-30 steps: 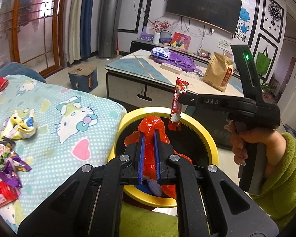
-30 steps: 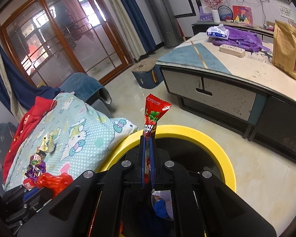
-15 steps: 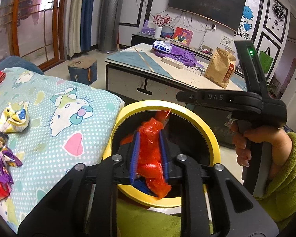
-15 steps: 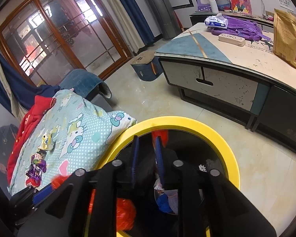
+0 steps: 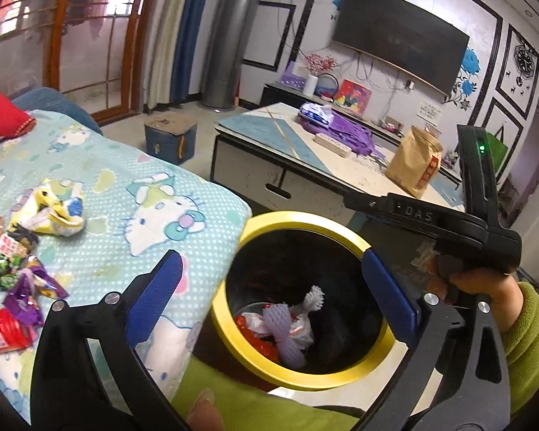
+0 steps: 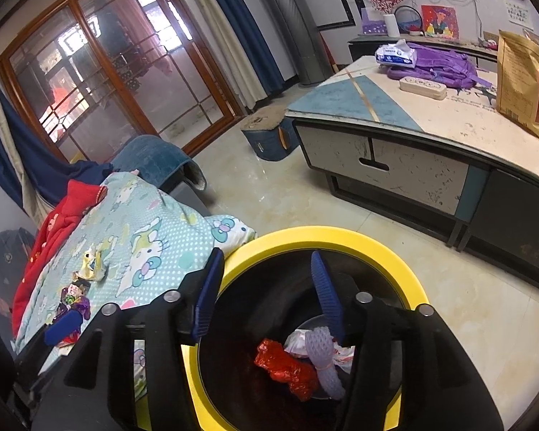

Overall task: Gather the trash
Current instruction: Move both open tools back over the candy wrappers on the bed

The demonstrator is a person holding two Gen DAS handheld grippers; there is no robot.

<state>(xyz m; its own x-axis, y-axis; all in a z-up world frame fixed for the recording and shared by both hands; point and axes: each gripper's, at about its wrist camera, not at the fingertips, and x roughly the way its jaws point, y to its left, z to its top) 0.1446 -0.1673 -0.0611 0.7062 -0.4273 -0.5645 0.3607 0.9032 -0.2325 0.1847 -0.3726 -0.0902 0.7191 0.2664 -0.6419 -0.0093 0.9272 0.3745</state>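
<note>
A black bin with a yellow rim (image 5: 307,219) (image 6: 319,234) stands beside the bed. At its bottom lie a red crumpled wrapper (image 6: 285,366) (image 5: 255,330), a purple foam net (image 6: 321,353) (image 5: 285,327) and white wrappers. My left gripper (image 5: 269,298) is open and empty above the bin mouth. My right gripper (image 6: 267,296) is open and empty above the bin too; its body shows in the left wrist view (image 5: 431,215). More wrappers lie on the Hello Kitty blanket (image 5: 133,186): a yellow one (image 5: 50,212), green and purple ones (image 5: 14,265), a red one (image 5: 3,330).
A low table (image 6: 406,133) stands beyond the bin with a brown paper bag (image 6: 521,86), purple cloth (image 6: 438,63) and a tissue pack (image 6: 395,54). A small blue stool (image 6: 269,136) is on the floor. Red clothing (image 6: 57,215) lies at the bed's far end.
Both grippers opened over the bin. The red crumpled wrapper fell from the left one and the red snack stick packet from the right one into the bin.
</note>
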